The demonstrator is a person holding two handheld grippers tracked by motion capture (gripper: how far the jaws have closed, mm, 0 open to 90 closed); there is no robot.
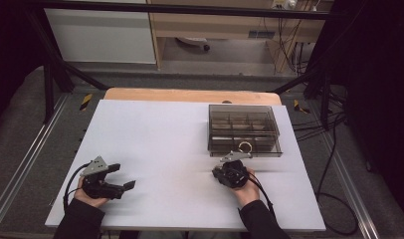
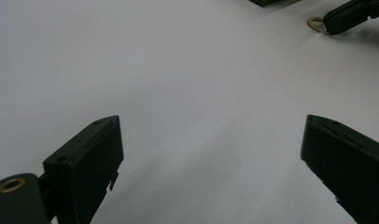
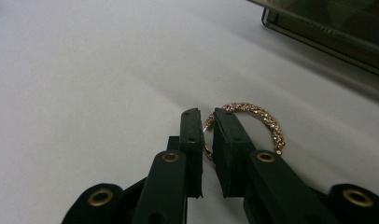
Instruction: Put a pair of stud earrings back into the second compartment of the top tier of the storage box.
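Note:
A gold, glittery hoop (image 3: 260, 116) lies on the white tabletop (image 1: 165, 139) just in front of a smoky clear compartment box (image 1: 277, 130). In the right gripper view my right gripper (image 3: 204, 120) has its jaws drawn together on the hoop's thin near edge; the rest of the hoop sticks out to the right. From above, the hoop (image 1: 245, 146) sits at the tip of the right gripper (image 1: 238, 155). My left gripper (image 1: 124, 177) rests near the front left, open with nothing between its jaws. The left gripper view (image 2: 211, 158) shows bare table, with the hoop (image 2: 316, 24) far off.
The compartment box (image 3: 327, 32) stands at the back right of the board, close beyond the hoop. A wooden table edge (image 1: 190, 94) shows behind the white board. Cables trail on the floor to the right (image 1: 334, 149). A black frame surrounds the table.

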